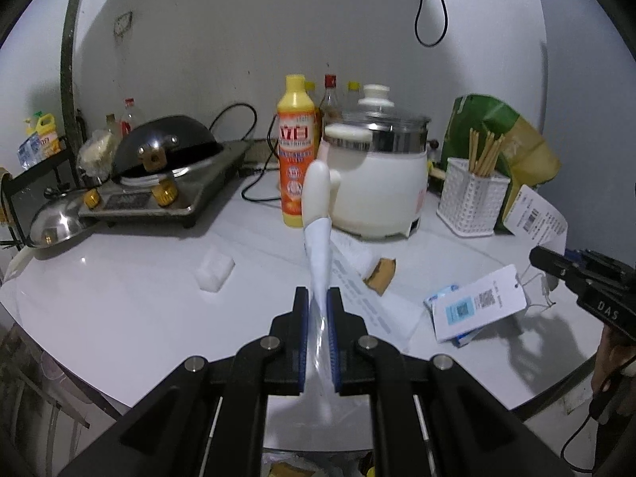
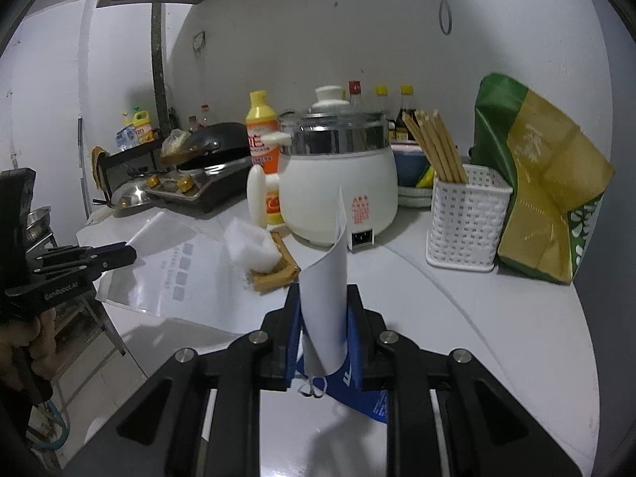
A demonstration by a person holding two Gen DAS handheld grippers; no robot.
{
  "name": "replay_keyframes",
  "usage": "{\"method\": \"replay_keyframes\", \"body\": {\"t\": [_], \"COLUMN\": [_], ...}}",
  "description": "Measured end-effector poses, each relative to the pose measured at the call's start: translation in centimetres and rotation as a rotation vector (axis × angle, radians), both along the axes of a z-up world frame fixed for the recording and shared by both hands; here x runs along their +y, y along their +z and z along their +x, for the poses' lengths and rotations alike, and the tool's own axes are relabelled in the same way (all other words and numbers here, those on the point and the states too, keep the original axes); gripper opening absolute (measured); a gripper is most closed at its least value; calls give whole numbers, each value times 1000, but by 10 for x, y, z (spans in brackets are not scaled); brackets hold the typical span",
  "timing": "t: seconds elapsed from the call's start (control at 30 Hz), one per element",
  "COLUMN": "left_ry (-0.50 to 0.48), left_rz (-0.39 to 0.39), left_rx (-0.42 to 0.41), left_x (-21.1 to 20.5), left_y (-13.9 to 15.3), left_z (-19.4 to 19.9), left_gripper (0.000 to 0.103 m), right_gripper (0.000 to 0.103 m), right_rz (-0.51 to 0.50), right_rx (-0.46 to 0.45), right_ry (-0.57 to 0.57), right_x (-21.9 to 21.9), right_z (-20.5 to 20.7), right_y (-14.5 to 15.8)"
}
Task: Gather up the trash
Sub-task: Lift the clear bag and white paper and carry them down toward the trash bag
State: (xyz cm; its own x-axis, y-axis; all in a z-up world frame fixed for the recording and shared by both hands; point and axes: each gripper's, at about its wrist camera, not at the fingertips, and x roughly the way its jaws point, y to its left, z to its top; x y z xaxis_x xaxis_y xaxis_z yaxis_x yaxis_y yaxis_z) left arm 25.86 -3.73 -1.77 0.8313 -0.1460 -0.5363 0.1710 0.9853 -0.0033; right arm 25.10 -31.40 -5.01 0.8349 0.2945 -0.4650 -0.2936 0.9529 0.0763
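My left gripper (image 1: 318,298) is shut on the edge of a clear plastic bag (image 1: 318,270) with grey print, which trails over the round white table (image 1: 119,318); the bag also shows in the right wrist view (image 2: 171,266). My right gripper (image 2: 322,298) is shut on a white paper tag (image 2: 324,298) that curls upright, with a blue packet (image 2: 357,381) also between the jaws. In the left wrist view the tag (image 1: 477,302) hangs from the right gripper (image 1: 540,258). A white foam block (image 1: 214,270) and a brown cardboard scrap (image 1: 381,274) lie on the table.
A white electric cooker (image 1: 377,183), an orange detergent bottle (image 1: 296,151), a white basket of chopsticks (image 1: 471,198) and a green-yellow bag (image 1: 508,139) stand at the back. A stove with a black wok (image 1: 167,151) sits at the left.
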Motion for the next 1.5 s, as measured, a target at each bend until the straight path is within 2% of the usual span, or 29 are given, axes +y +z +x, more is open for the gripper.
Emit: {"method": "replay_keyframes", "body": {"t": [0.27,0.73,1.0,1.5], "left_ry": [9,44,57,71], "left_rz": [-9,-35,-54,-46], "left_rx": [-53,-113,-114,-77], "left_x": [7,33,49,74], "left_y": [22,42,43,25], "left_z": [-20,-68,-95,-144], "left_gripper": [8,8,8,8], "right_gripper": [19,19,19,19], "right_rz": [-11,-36,-50,-96], "right_rx": [-43,-80,-95,-90], "right_ry": [23,86,133,242], "right_x": [9,38,61,113], "right_z": [-15,-44,-61,-91], "right_y": [19,39,44,41]}}
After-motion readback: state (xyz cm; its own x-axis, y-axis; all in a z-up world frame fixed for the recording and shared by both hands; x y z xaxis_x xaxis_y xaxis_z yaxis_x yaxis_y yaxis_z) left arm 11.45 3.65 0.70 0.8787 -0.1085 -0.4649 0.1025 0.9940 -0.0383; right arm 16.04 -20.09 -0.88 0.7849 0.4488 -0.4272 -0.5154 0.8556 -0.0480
